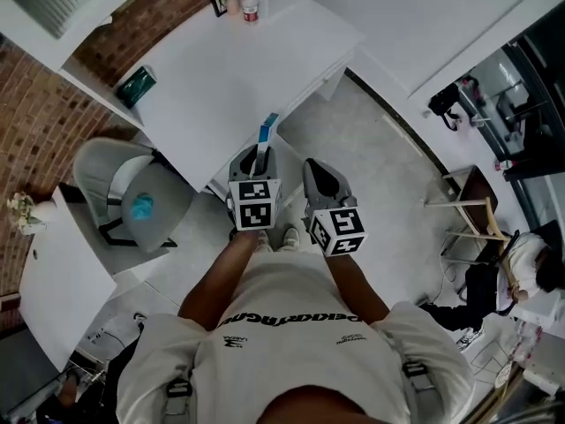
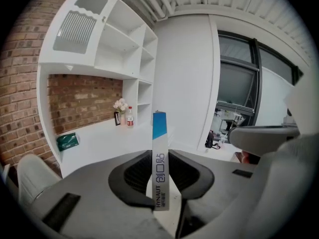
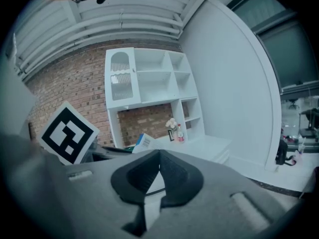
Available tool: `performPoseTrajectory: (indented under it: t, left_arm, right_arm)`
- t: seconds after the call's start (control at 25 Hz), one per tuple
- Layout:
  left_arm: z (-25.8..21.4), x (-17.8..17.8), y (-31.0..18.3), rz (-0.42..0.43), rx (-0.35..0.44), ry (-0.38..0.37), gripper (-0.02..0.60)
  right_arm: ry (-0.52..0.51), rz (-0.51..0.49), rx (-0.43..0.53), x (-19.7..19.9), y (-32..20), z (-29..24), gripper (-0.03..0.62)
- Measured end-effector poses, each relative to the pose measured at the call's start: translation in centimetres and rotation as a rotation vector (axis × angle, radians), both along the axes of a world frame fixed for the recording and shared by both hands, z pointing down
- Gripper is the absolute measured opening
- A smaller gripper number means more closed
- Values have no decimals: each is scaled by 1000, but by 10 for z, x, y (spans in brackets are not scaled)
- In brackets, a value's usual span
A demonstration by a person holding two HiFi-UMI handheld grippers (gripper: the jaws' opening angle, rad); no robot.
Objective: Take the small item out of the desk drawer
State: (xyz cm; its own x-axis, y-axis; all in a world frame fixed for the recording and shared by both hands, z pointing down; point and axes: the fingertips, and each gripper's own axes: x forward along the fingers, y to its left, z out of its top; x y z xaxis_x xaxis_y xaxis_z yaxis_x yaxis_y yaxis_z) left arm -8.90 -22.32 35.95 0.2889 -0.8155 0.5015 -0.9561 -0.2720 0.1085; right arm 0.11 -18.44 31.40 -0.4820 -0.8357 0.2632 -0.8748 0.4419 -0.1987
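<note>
The left hand-held gripper [image 1: 258,155] clamps a slim white-and-blue box [image 2: 159,168] near the white counter [image 1: 229,69]; the right hand-held gripper [image 1: 316,166] is closed, empty.

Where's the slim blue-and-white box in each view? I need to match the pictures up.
Head view: the slim blue-and-white box sticks out of the left gripper, mid-picture, at the near edge of the desk.
Left gripper view: the box is at centre, upright, clamped between the fingers.
Right gripper view: only its top end shows, left of centre.
Shared landmark: the red-labelled bottle at the desk's back.
</note>
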Motion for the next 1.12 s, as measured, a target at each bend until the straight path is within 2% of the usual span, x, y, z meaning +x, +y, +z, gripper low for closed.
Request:
performPoseTrajectory:
  t: [0.12, 0.64, 1.12]
  left_arm:
    - [-22, 1, 0, 8, 49, 30, 91]
    - [-99, -9, 13, -10, 260, 58, 91]
    - [-124, -7, 25, -18, 347, 67, 91]
  right_arm:
    - [-14, -10, -2, -3, -3, -7, 0]
    - [-9, 4, 92, -2, -9, -46, 0]
    - [-22, -10, 136, -2, -11, -62, 0]
